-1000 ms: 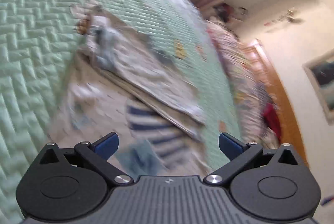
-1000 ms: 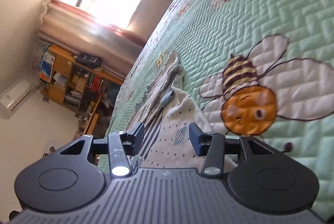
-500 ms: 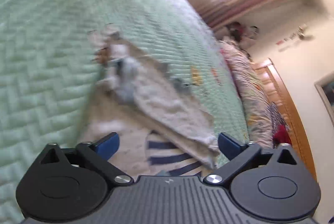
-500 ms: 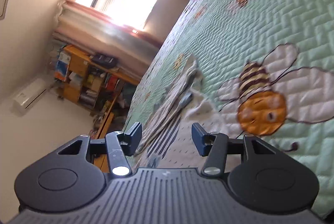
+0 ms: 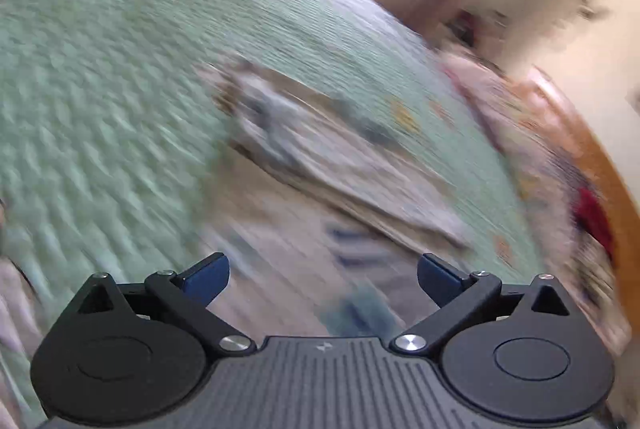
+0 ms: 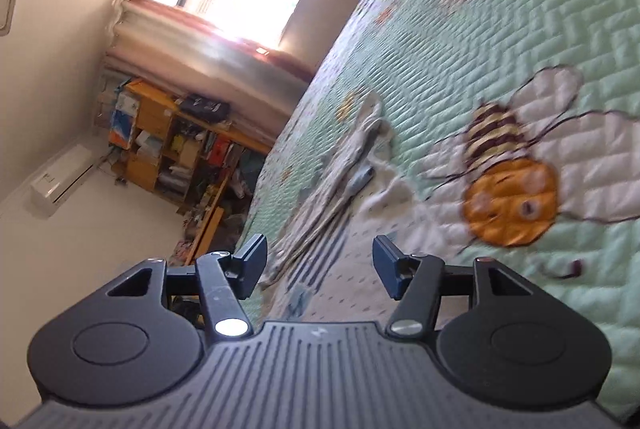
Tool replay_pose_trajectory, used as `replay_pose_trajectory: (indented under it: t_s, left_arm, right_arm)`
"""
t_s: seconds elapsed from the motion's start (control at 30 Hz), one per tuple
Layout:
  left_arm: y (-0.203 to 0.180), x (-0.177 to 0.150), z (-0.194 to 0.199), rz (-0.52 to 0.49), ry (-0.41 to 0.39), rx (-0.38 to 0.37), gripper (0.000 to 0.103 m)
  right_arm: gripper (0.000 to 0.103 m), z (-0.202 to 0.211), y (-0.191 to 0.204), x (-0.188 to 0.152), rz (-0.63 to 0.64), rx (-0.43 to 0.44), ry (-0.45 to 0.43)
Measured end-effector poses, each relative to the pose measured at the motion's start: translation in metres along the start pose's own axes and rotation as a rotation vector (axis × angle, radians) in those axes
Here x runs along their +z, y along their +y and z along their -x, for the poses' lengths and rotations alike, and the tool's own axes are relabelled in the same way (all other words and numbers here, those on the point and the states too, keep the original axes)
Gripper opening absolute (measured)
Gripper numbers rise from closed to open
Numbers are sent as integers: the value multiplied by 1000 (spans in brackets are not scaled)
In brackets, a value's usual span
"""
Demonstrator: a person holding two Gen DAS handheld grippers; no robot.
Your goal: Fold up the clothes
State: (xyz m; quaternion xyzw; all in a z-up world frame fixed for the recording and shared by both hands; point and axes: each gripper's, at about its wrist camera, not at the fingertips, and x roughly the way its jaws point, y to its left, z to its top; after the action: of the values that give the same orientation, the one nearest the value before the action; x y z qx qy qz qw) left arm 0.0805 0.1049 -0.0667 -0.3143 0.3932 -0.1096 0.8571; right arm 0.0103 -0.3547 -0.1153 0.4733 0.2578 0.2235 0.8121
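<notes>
1. Left wrist view: the left gripper (image 5: 323,275) had its jaws spread wide with nothing between them. Compared with a second earlier, the camera had swung so more of the green quilt (image 5: 100,89) and the room's far wall showed, and the picture had gone smeary. The garment (image 5: 320,165), a pale printed piece with a navy-striped part, lay flat on the quilt just ahead of the fingertips, same spot as before. My guess: this hand was repositioning, not gripping yet.

2. Same view, room to move: bare quilt opened to the left of the garment; on the right the bed ended near a wooden frame (image 5: 600,165) and a pile of bedding, so tighter there.

3. Right wrist view: the right gripper (image 6: 320,269) was opening, jaws wider than a second ago, nothing pinched. The garment (image 6: 340,261) ran away from the fingertips along the bed's left edge. The bee patch (image 6: 512,197) sat to its right, with lots of free quilt beyond.
</notes>
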Motion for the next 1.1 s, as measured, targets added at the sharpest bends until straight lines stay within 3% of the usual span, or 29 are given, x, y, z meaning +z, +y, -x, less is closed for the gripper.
replay_pose_trajectory:
  t_s: [0.03, 0.1, 0.13, 0.2, 0.3, 0.4, 0.47, 0.67, 0.7, 0.73, 0.77, 0.93, 1.1]
  left_arm:
    - [-2, -10, 0, -16, 37, -32, 102]
    - [6, -30, -4, -27, 88, 24, 102]
    - [15, -38, -4, -13, 80, 41, 94]
    - [35, -47, 5, 45, 21, 27, 90]
    - [34, -49, 22, 49, -4, 70, 90]
    - [21, -46, 39, 1, -15, 113, 98]
    - [18, -45, 52, -9, -27, 81, 100]
    - [12, -65, 40, -55, 101, -11, 102]
    - [18, -68, 38, -42, 106, 0, 101]
    - [24, -71, 36, -29, 111, 12, 92]
    - [30, -75, 34, -16, 116, 24, 90]
    - [41, -72, 57, 10, 82, 109, 90]
    - [34, -77, 71, 37, 110, -11, 100]
  right_arm:
    - [61, -3, 4, -3, 11, 9, 14]
    - [61, -8, 8, -6, 32, 17, 41]
    - [62, -9, 10, -8, 37, 19, 50]
    - [62, -7, 11, -11, 41, 18, 55]
    - [63, -2, 9, -11, 45, 1, 50]
    - [63, -1, 8, -13, 32, -13, 51]
    - [63, -1, 11, -15, 37, -12, 53]
    - [65, -6, 21, -21, 65, -1, 87]
    - [67, -7, 21, -23, 68, -11, 97]
    - [69, -7, 20, -24, 71, -25, 107]
    - [69, -8, 19, -26, 74, -39, 116]
    - [70, 4, 15, -26, 79, -84, 102]
    - [70, 6, 17, -24, 79, -61, 102]
